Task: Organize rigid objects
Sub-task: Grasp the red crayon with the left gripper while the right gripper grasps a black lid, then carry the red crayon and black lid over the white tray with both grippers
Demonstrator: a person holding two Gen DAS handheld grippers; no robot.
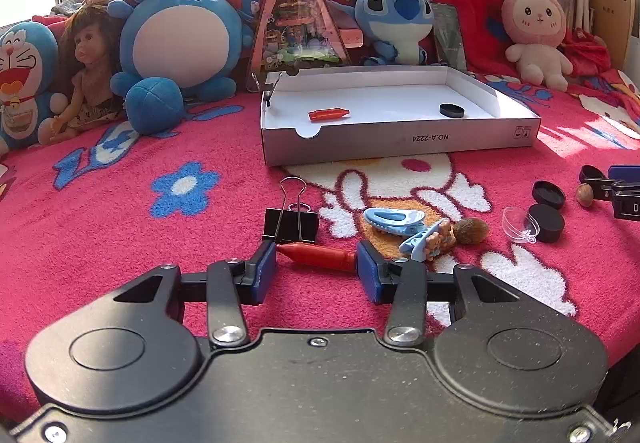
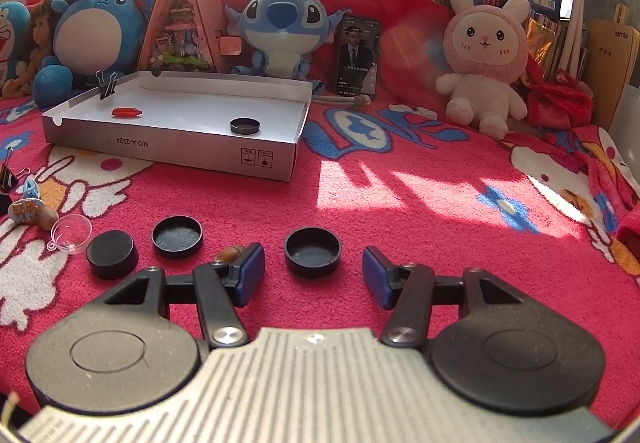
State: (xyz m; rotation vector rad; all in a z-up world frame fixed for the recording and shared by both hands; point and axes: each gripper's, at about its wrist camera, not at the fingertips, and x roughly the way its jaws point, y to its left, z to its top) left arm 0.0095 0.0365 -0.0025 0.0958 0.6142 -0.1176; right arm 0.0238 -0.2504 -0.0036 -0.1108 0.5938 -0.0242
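My left gripper (image 1: 316,256) is low over the red blanket, shut lengthwise on a short red crayon (image 1: 320,256); each blue pad touches one end. A second red crayon (image 1: 328,114) and a black cap (image 1: 452,110) lie inside the shallow white box (image 1: 400,141) further back. In the right wrist view my right gripper (image 2: 313,263) is open, and an upturned black cap (image 2: 313,249) sits on the blanket between its fingertips, untouched. An acorn (image 2: 230,253) rests against the left finger's outer side.
Beyond the left gripper lie a black binder clip (image 1: 291,223), two blue hair clips (image 1: 394,221), a brown nut (image 1: 471,231) and a clear dome (image 1: 520,225). Two more black caps (image 2: 112,254) (image 2: 177,236) lie left of the right gripper. Plush toys (image 2: 280,31) line the back.
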